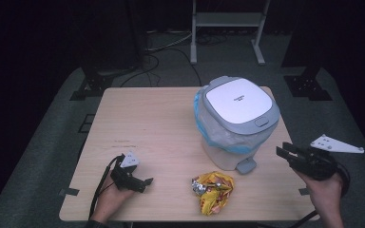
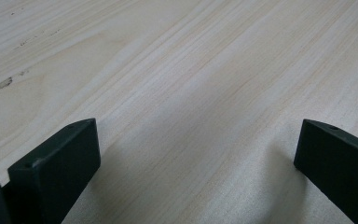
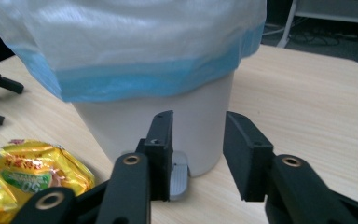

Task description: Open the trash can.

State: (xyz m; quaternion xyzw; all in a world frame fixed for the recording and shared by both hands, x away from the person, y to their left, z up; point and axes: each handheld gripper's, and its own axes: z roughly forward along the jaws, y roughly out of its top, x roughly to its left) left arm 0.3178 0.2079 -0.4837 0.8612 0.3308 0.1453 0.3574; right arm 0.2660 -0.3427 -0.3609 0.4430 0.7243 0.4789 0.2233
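A small white bin [image 1: 233,121] stands on the wooden table [image 1: 152,123], toward 2 o'clock from the table's middle in the high view. Its flat lid [image 1: 238,100] is down, and a pale bag with a blue hem [image 3: 144,81] hangs over its rim. A grey foot pedal [image 1: 247,166] sticks out at the base, on the side nearest the person.

The right gripper [image 1: 285,153] is held off the table's right edge, at about 4 o'clock from the bin, and points left toward the bin's lower part. In the right gripper view its 2 black jaws stand partly apart with nothing between them; the pedal [image 3: 179,179] lies on the table just past the left jaw, and the bin wall [image 3: 168,126] rises behind both. The jaws touch neither.

A crumpled yellow snack wrapper [image 1: 213,190] lies on the table at 6 o'clock from the bin, near the front edge, a little apart from the pedal. In the right gripper view it sits at 8 o'clock [image 3: 32,172].

The left gripper [image 1: 147,182] rests low over the table at about 8 o'clock from the bin, well apart from it, pointing right toward the wrapper. In the left gripper view its 2 jaws are spread wide over bare wood, empty.
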